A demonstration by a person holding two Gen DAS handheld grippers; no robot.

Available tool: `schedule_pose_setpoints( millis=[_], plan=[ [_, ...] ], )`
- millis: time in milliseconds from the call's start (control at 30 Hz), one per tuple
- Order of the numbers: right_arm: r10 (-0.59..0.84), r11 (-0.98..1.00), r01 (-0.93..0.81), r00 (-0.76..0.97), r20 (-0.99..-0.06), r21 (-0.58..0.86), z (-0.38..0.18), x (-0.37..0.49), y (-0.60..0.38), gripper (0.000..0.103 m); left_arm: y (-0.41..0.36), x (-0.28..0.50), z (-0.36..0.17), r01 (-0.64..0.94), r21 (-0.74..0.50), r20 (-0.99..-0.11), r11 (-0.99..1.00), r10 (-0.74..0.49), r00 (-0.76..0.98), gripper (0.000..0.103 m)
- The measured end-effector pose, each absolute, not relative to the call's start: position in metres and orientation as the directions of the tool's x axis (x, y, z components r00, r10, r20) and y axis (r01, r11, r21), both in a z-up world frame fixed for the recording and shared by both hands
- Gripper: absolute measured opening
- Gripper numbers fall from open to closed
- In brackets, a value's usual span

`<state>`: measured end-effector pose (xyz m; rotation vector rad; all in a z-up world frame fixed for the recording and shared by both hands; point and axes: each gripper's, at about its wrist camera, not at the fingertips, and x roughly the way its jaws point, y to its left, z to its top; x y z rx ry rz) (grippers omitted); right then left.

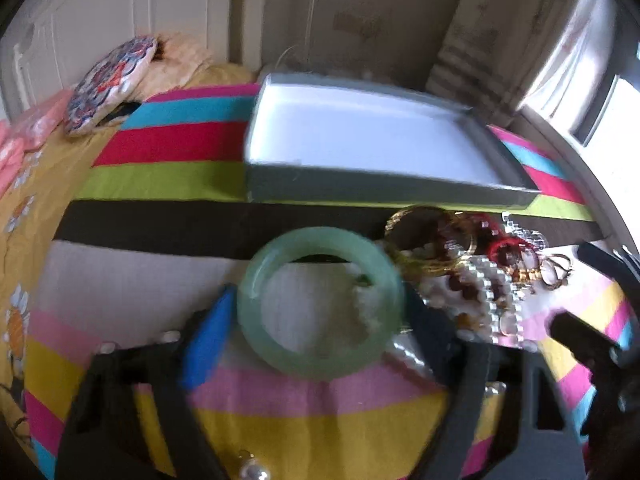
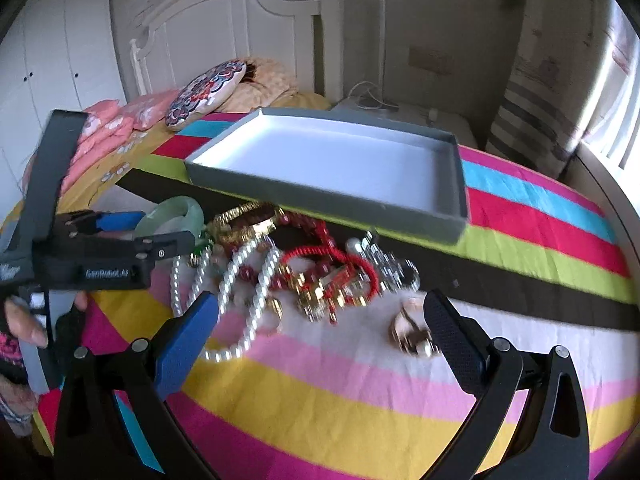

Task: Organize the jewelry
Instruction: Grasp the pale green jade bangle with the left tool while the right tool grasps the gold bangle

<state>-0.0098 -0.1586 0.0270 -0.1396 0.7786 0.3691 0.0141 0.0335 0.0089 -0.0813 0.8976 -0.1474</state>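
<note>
My left gripper is shut on a pale green jade bangle and holds it above the striped bedspread; it also shows in the right wrist view. A heap of jewelry, with pearl strands, red beads and gold bangles, lies on the bedspread in front of an empty grey tray with a white floor. The heap lies right of the bangle, and the tray is behind it. My right gripper is open above the near edge of the heap, holding nothing.
A gold ring piece lies by my right gripper's right finger. Pillows and pink bedding lie at the head of the bed. A nightstand stands behind the tray, a window to the right.
</note>
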Motion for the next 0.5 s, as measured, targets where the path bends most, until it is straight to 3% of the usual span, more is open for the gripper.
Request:
schedule_pose_setpoints(
  millis=[167, 300, 500],
  plan=[
    [0.322, 0.896, -0.443, 0.615, -0.719, 0.022, 0.028, 0.011, -0.133, 0.086, 0.048, 0.004, 0.015, 0.093, -0.218, -0.707, 0.971, -0.223, 0.671, 0.078],
    [0.342, 0.86, -0.51, 0.589, -0.732, -0.009, 0.024, 0.019, -0.109, 0.077, 0.064, -0.009, 0.024, 0.043, -0.254, -0.643, 0.966, -0.202, 0.739, 0.078],
    [0.335, 0.833, -0.553, 0.545, -0.769, -0.029, 0.015, 0.038, -0.086, 0.077, 0.086, -0.019, 0.035, -0.009, -0.307, -0.582, 0.952, -0.18, 0.793, 0.078]
  ],
)
